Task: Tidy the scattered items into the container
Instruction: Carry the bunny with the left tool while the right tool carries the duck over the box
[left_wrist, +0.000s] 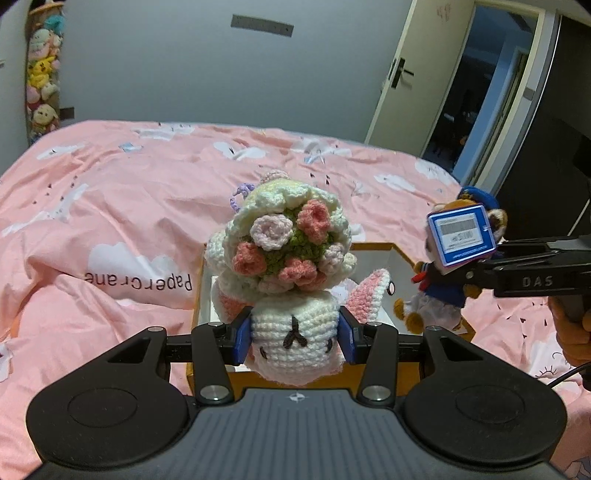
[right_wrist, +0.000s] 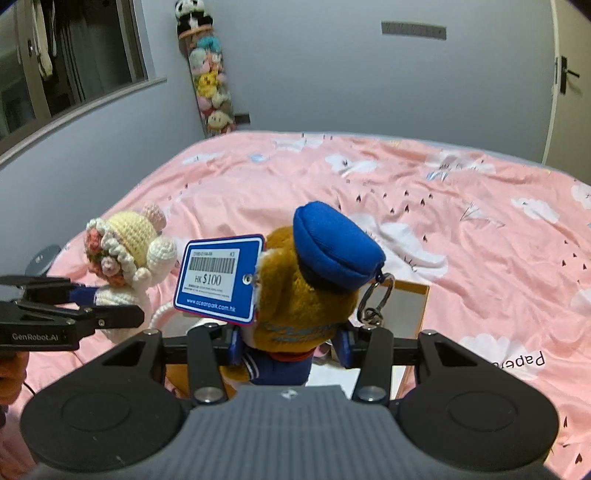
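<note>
With a soft toy clamped in each pair of tongs, I judge myself at the carry-and-drop step of the tidy-up. The crocheted bunny (left_wrist: 295, 332), white with a flowered bonnet, fills the middle of the left wrist view, and my left tongs (left_wrist: 295, 338) hold it by the head, the blue pads pressed into the yarn on both sides. It hangs over the box (left_wrist: 400, 258), whose orange rim and white inside show behind and below it at centre frame.

At the right edge of that same view my right tongs (left_wrist: 469, 273) carry the brown plush bear (left_wrist: 439, 291) in its sailor suit. In the right wrist view the bear sits low at centre, gripped about the body, its blue cap (right_wrist: 338, 245) uppermost, a blue price tag (right_wrist: 218, 277) hanging at its left and a metal keyring (right_wrist: 375, 302) at its right. A corner of the box shows just beyond the bear, lower right of centre.

Both toys look to be over or at the edge of the box, which sits on the bed's pink duvet (right_wrist: 424, 206). Next, I reckon, each toy must be lowered inside the rim before I let go. The bunny is bulky, and the bear seems nearer the rim, so it may want shifting inward first.
</note>
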